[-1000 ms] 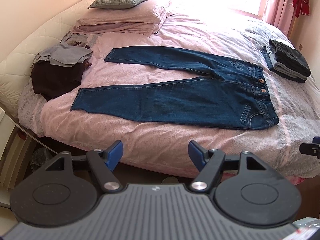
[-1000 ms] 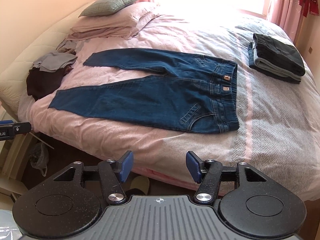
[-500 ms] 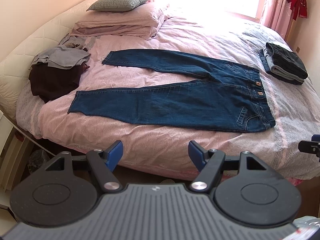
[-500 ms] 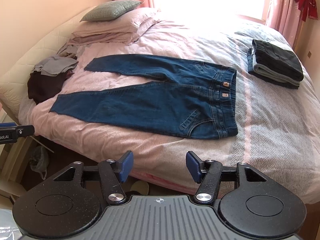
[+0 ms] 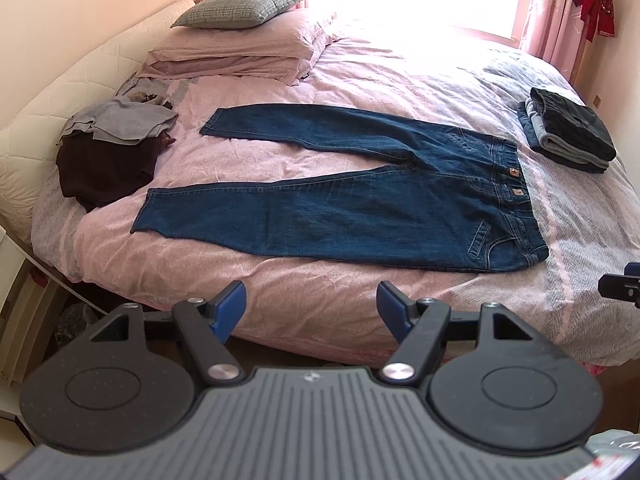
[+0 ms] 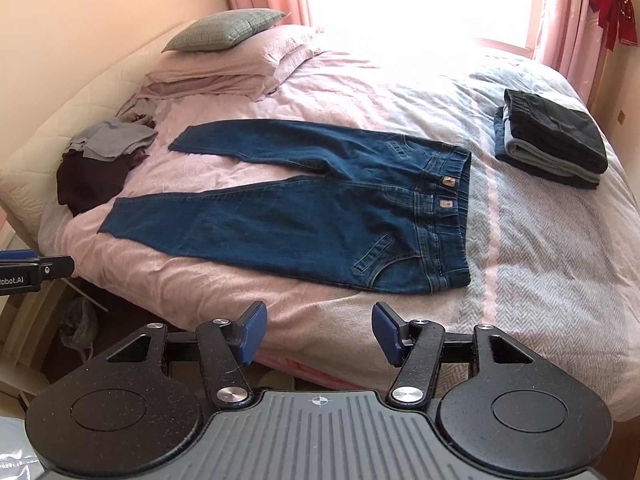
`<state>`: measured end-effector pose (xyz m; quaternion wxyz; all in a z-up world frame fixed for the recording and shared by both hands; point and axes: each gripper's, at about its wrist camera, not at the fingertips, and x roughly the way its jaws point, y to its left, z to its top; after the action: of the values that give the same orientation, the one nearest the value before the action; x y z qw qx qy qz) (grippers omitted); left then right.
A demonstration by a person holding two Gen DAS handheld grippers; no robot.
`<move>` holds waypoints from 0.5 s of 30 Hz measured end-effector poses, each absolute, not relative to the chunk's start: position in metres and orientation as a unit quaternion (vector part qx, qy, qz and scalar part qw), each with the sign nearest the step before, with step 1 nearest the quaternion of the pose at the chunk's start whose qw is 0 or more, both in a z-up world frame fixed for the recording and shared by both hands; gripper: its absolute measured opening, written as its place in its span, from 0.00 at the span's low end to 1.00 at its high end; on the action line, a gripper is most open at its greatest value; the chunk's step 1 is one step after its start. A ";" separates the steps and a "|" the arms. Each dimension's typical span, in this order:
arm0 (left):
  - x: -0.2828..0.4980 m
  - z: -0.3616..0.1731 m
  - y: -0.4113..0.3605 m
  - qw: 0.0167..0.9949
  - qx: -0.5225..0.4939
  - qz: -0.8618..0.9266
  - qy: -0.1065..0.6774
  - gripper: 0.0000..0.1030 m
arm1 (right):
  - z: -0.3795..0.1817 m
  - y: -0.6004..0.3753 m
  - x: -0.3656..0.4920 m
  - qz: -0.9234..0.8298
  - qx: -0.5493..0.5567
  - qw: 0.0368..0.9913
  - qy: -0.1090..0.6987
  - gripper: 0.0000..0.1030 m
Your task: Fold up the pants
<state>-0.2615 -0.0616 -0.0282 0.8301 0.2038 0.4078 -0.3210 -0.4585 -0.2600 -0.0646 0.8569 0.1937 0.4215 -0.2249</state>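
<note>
Left claw (image 5: 311, 307): blue pads spread, nothing between them, hanging off the near edge of the bed (image 5: 320, 296), short of the mattress. Right claw (image 6: 319, 332): same, pads spread and empty, also off the near edge. Each claw's tip shows at the side border of the other's view, so they sit side by side, apart.

Pants (image 5: 360, 200): dark blue jeans laid flat and unfolded on the pink bedspread, front up, lengthwise across the bed. Waistband to the right, hems to the left. Legs splayed in a V: near leg runs close to the near edge of the bed, far leg angles away toward the pillows. Two tan buttons visible at the fly. No contact with either claw.

Left of the hems: loose clothes heap (image 5: 108, 152), grey item on top of a dark maroon one, near the padded headboard (image 5: 60, 92).

Right of the waistband, apart from it: folded stack (image 6: 552, 144), dark piece on top, grey below.

Far left: pink pillows (image 5: 240, 44) stacked, with a grey checked cushion (image 5: 240, 10) on top.

Back: bright window with pink curtains (image 6: 560, 8); red cloth item (image 6: 614, 12) hanging top right.
</note>
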 end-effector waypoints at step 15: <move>-0.221 -0.048 -0.115 0.813 0.217 -0.338 0.421 0.67 | -0.081 -0.306 -0.416 -0.240 0.207 0.840 0.440 0.54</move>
<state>-0.2211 -0.1154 -0.0478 0.8133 0.2174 0.4211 -0.3377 -0.4161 -0.3058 -0.0807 0.8404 0.2074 0.4397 -0.2398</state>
